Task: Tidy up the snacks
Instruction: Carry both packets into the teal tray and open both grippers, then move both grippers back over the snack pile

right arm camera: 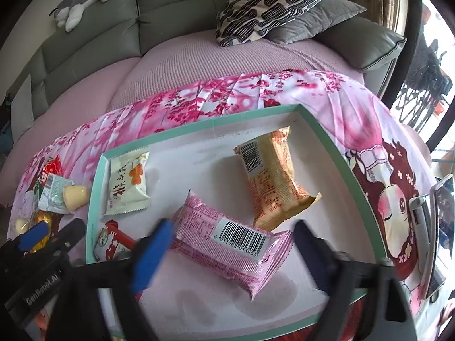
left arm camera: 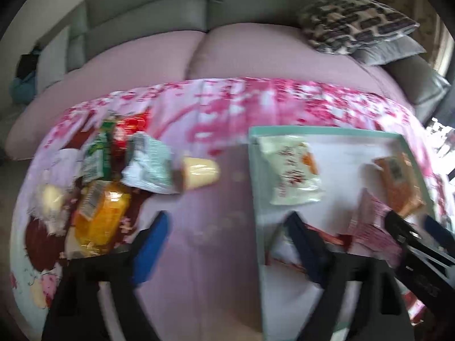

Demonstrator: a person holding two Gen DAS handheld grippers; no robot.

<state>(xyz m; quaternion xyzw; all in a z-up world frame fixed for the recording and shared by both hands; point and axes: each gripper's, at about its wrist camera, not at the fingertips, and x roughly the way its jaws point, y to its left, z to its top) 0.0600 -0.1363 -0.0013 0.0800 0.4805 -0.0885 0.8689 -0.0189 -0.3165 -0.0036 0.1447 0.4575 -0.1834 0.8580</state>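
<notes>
A teal-rimmed white tray (right arm camera: 213, 120) lies on the pink cloth. In it lie a pink packet (right arm camera: 227, 247), an orange packet (right arm camera: 273, 176), a white packet (right arm camera: 128, 183) and a red-and-white packet (right arm camera: 112, 244). My right gripper (right arm camera: 233, 247) is open, its fingers either side of the pink packet, apart from it. My left gripper (left arm camera: 227, 241) is open and empty above the cloth at the tray's left rim (left arm camera: 256, 187). Loose snacks lie left of the tray: a yellow jelly cup (left arm camera: 200, 172), a silver-green packet (left arm camera: 148, 167), an orange-yellow packet (left arm camera: 102, 216).
A grey sofa (right arm camera: 176, 20) with a patterned pillow (right arm camera: 273, 2) and a plush toy (right arm camera: 82, 0) stands behind the cloth. A phone on a stand (right arm camera: 438, 227) sits at the right edge. The left view is blurred.
</notes>
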